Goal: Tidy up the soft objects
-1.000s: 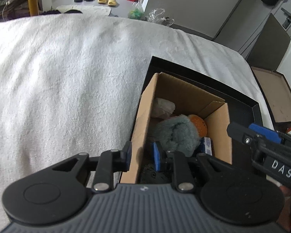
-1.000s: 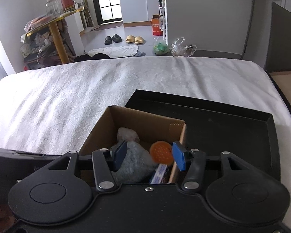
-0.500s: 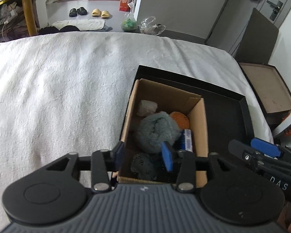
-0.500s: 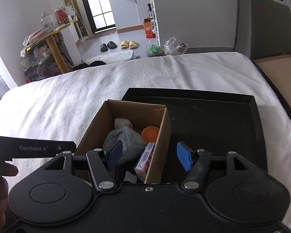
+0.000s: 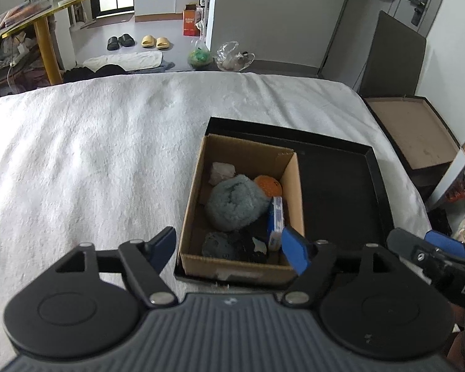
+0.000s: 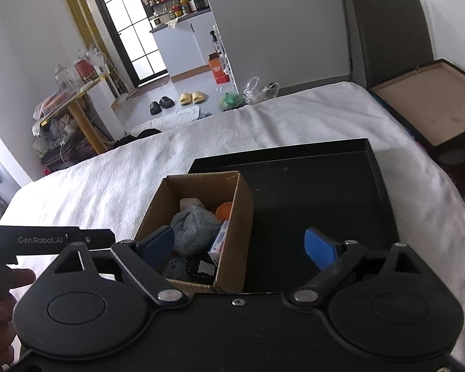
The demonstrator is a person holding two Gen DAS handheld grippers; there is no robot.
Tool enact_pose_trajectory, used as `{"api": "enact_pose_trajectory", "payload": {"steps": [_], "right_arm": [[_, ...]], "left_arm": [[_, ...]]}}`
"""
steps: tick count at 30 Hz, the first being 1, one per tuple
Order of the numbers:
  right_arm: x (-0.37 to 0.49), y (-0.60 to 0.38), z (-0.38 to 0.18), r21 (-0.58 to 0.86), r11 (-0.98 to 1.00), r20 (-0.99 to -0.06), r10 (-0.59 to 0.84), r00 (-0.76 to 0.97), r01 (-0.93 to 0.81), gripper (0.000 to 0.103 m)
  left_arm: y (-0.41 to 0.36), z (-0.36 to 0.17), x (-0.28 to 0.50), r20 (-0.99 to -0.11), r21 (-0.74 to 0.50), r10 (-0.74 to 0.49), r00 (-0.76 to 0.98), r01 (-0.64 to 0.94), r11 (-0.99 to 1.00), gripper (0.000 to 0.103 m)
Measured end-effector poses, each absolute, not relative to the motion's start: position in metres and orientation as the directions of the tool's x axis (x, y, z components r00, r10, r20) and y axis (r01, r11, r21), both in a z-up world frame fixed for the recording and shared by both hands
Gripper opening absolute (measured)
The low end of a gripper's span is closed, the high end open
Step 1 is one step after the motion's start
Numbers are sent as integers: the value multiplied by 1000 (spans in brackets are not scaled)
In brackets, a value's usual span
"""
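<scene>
A: Where does the cardboard box [image 5: 243,207] lie from the two grippers?

B: Ahead of and below both. In the left wrist view the left gripper [image 5: 229,249] straddles the box's near wall in the picture, one pad over the white blanket [image 5: 86,161], the other over the box's near right corner. In the right wrist view the right gripper [image 6: 240,246] has its left pad over the box's near left corner and its right pad over the black tray [image 6: 319,192].

A: Are the fingers holding anything?

B: No. Both sets of jaws are opening, already wide, with nothing gripped; the box only shows through the gaps, well below.

A: Which way does the box run?

B: Its long axis runs away from both cameras, near wall towards the grippers, and it sits in the tray's left part. I judge the left gripper slightly better centred over it.

A: And the contents?

B: A grey-blue fluffy bundle [image 5: 237,204] fills the middle. Behind it lie a pale crumpled lump [image 5: 221,172] and an orange dimpled ball [image 5: 268,186]. A small blue-and-white carton [image 5: 276,223] stands along the right wall, and a dark grey knobbly ball [image 5: 217,246] with something black beside it lies at the near end. No soft thing shows on the blanket, so the sorting looks nearly finished.
</scene>
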State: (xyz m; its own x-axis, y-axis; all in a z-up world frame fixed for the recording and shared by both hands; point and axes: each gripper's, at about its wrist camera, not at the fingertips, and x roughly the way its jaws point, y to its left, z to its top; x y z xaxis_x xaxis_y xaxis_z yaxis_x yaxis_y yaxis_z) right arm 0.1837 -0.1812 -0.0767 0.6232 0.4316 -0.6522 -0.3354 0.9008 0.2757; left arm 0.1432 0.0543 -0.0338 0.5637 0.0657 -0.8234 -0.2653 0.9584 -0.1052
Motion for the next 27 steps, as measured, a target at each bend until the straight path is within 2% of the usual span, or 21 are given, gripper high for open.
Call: {"api": "enact_pose_trajectory", "payload": {"steps": [4,14,22,27], "right_arm": [[172,-193,-72,280,901,-645,433,630,-333,103],[146,-212,-67,272,915,-663,402,631,-297,103],[122,-222,-56,236,934,-679,357,642,-270,103],[107,-225,-48,219,936,-674,349,651,-275,103]], "left_arm": [[46,-27,130,-822,-100,64,566,-254,962,78],[31,-8,97,-802,-81,64,594,-215,973,87],[21,8,69,-778,-59,64,625,-174,983,99],[17,14,52,-773,-33,81,629,-167,985,101]]}}
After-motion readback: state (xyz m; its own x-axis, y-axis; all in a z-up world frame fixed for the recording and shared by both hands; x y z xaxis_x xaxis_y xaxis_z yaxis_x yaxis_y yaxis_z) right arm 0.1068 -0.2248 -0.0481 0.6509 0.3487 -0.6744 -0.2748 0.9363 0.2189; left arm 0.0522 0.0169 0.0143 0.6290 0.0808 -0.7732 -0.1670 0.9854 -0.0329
